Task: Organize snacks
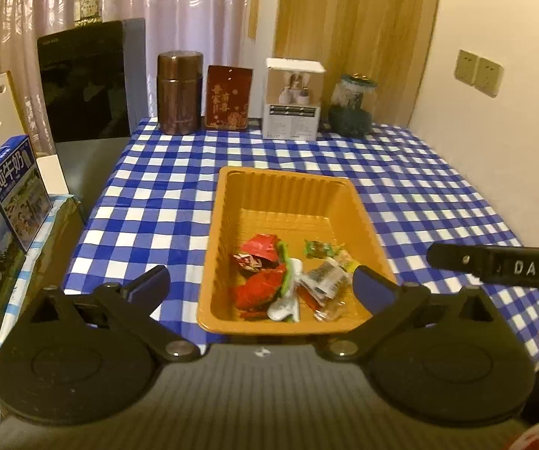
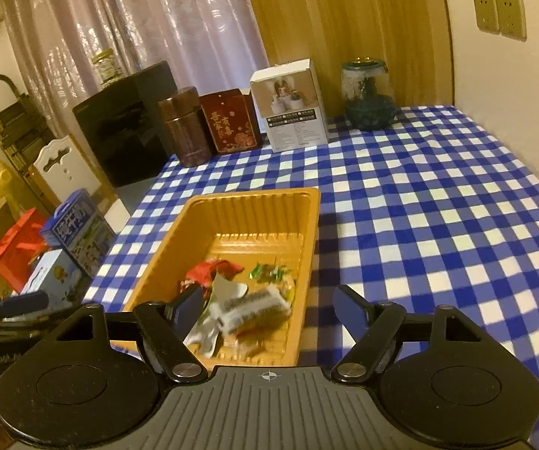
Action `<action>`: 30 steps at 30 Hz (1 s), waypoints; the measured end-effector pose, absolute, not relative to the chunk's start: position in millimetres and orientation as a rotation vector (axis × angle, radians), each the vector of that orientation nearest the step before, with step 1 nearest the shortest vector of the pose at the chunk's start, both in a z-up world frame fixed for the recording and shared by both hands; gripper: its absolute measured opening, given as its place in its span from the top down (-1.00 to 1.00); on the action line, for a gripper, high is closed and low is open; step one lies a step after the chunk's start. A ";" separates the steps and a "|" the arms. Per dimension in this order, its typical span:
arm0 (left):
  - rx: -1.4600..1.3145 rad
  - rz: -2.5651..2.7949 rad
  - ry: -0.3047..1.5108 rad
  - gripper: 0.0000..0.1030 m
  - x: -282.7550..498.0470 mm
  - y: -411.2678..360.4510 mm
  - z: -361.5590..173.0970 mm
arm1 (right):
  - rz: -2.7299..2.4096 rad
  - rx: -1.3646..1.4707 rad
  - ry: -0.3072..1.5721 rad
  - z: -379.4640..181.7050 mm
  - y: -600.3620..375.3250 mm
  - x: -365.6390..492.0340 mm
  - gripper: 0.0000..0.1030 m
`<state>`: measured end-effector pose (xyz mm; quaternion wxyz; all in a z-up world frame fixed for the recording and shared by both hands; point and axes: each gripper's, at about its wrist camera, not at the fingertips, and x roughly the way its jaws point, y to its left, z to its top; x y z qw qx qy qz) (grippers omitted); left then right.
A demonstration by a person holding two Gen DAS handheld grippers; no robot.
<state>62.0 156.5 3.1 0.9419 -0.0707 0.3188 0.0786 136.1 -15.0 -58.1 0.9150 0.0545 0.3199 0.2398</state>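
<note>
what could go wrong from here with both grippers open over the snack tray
1. The snacks are heaped at the near end of the orange tray; a close of the left gripper may catch several wrappers at once.
2. The right gripper has one finger low over that pile, by the tray's wall; it might nudge the light tray across the checked cloth.
3. Both grippers crowd the same end and may collide.
</note>
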 end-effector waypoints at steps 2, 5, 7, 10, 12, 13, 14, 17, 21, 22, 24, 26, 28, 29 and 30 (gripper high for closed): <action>-0.143 0.168 0.646 -0.99 51.8 150.9 8.5 | 0.488 0.102 0.656 -54.5 -18.7 123.3 -0.50; -0.144 0.181 0.641 -0.99 36.6 142.6 15.1 | 0.485 0.096 0.652 -48.7 -25.8 104.6 -0.51; -0.151 0.187 0.648 -0.99 27.8 138.7 18.8 | 0.485 0.089 0.657 -46.1 -29.1 94.1 -0.51; -0.163 0.201 0.661 -0.99 14.8 133.0 23.7 | 0.475 0.072 0.665 -43.0 -34.8 77.6 -0.51; -0.151 0.214 0.673 -0.99 6.1 127.9 27.4 | 0.471 0.065 0.678 -42.1 -38.2 68.0 -0.51; -0.150 0.215 0.677 -0.99 1.8 126.2 29.1 | 0.473 0.062 0.682 -41.6 -40.0 64.1 -0.51; -0.150 0.217 0.682 -0.99 -1.7 124.8 30.5 | 0.476 0.058 0.683 -41.1 -42.2 59.6 -0.51; -0.147 0.227 0.690 -0.99 -14.1 120.7 36.5 | 0.468 0.047 0.682 -37.9 -47.5 46.9 -0.51; -0.143 0.223 0.683 -0.99 -29.0 111.6 43.8 | 0.473 0.045 0.675 -31.6 -51.9 29.6 -0.51; -0.146 0.219 0.686 -0.99 -32.1 108.8 45.4 | 0.474 0.040 0.672 -30.0 -52.6 25.1 -0.51; -0.145 0.218 0.691 -0.99 -37.3 103.8 48.6 | 0.480 0.029 0.670 -27.5 -52.6 17.5 -0.51; -0.135 0.227 0.691 -0.99 -42.5 99.3 51.2 | 0.480 0.019 0.667 -25.4 -52.7 9.3 -0.51; -0.130 0.236 0.694 -0.99 -47.3 96.3 53.4 | 0.480 0.014 0.664 -24.1 -53.2 1.6 -0.51; -0.130 0.239 0.694 -0.99 -49.8 95.0 54.4 | 0.482 0.010 0.664 -23.8 -53.6 -2.2 -0.51; -0.131 0.242 0.694 -0.99 -52.1 94.2 55.3 | 0.483 0.005 0.664 -23.4 -54.0 -6.2 -0.51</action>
